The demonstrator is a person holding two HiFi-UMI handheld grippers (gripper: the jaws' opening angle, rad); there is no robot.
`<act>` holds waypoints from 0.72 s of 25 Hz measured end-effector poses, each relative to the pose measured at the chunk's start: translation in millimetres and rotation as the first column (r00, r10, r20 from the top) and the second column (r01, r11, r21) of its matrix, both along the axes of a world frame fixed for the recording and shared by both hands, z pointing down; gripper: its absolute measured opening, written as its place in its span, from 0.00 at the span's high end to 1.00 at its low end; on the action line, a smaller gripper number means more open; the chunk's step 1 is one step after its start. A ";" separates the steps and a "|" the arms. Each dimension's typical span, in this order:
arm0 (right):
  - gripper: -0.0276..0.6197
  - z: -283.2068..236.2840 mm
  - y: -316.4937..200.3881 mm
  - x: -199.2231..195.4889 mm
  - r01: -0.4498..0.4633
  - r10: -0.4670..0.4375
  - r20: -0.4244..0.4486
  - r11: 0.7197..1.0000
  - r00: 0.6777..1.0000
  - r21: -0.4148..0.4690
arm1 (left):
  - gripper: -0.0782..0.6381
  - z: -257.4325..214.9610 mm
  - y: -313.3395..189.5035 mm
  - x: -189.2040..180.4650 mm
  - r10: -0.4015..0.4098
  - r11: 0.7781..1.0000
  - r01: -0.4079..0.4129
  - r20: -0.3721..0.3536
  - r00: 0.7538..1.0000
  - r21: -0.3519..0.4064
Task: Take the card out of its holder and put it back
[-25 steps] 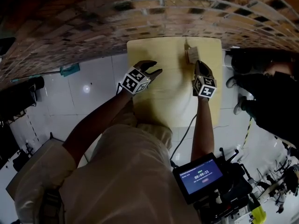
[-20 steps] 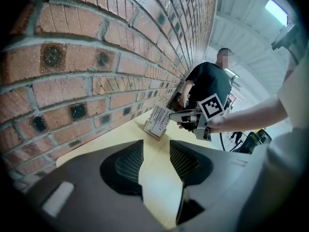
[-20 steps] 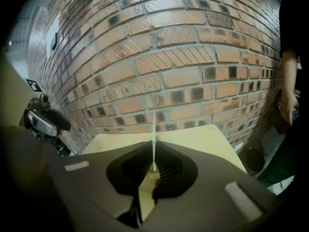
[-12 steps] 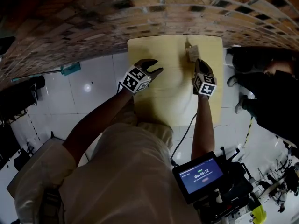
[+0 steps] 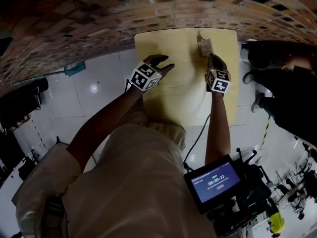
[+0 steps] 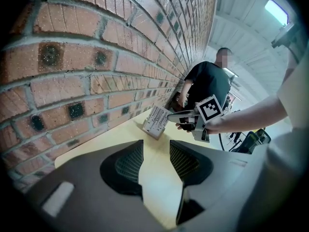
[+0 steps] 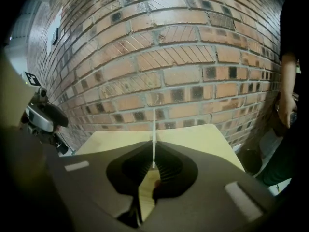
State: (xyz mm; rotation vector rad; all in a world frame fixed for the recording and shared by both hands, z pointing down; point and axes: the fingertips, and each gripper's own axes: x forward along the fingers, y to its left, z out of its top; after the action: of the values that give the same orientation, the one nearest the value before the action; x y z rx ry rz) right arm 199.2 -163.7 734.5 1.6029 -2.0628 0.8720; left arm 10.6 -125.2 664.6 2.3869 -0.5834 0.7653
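A white printed card (image 6: 157, 121) stands tilted near the far edge of the yellow table (image 5: 178, 98), close to the brick wall. In the head view the card (image 5: 204, 46) shows as a pale patch. My right gripper (image 6: 179, 122) is shut on its edge. In the right gripper view the card (image 7: 154, 134) appears edge-on as a thin white line between the closed jaws of the right gripper (image 7: 153, 166). I cannot tell the holder apart from the card. My left gripper (image 6: 157, 161) hovers open over bare tabletop to the card's left, its jaws empty; in the head view the left gripper (image 5: 163, 66) sits at the table's left side.
A brick wall (image 7: 183, 71) runs along the table's far edge. A person in dark clothes (image 5: 282, 93) stands to the right of the table. A device with a lit screen (image 5: 215, 181) hangs at the lower right. White floor tiles (image 5: 94, 98) surround the table.
Only the head view has shifted a little. Both grippers and the card keep their places.
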 end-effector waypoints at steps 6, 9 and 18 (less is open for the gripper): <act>0.93 2.1 -2.2 5.3 -0.007 0.006 -0.047 1.000 0.999 -0.009 | 0.63 -4.1 2.3 2.3 0.010 1.000 -0.010 -0.005 1.000 0.006; 0.92 13.9 2.0 0.9 0.024 -0.032 -0.096 0.996 0.995 -0.089 | 0.63 -6.2 2.9 0.3 0.013 1.000 -0.013 -0.006 1.000 0.012; 0.71 -5.0 40.6 -0.3 -0.069 0.067 -0.064 0.997 0.996 -0.029 | 0.63 -9.9 11.2 -11.7 0.036 0.999 -0.036 -0.008 0.999 0.022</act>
State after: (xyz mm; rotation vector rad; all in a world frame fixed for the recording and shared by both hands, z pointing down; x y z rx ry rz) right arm 198.9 -123.2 729.5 1.6712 -1.9534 0.8612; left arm -1.1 -114.0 654.8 2.4257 -0.5489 0.7678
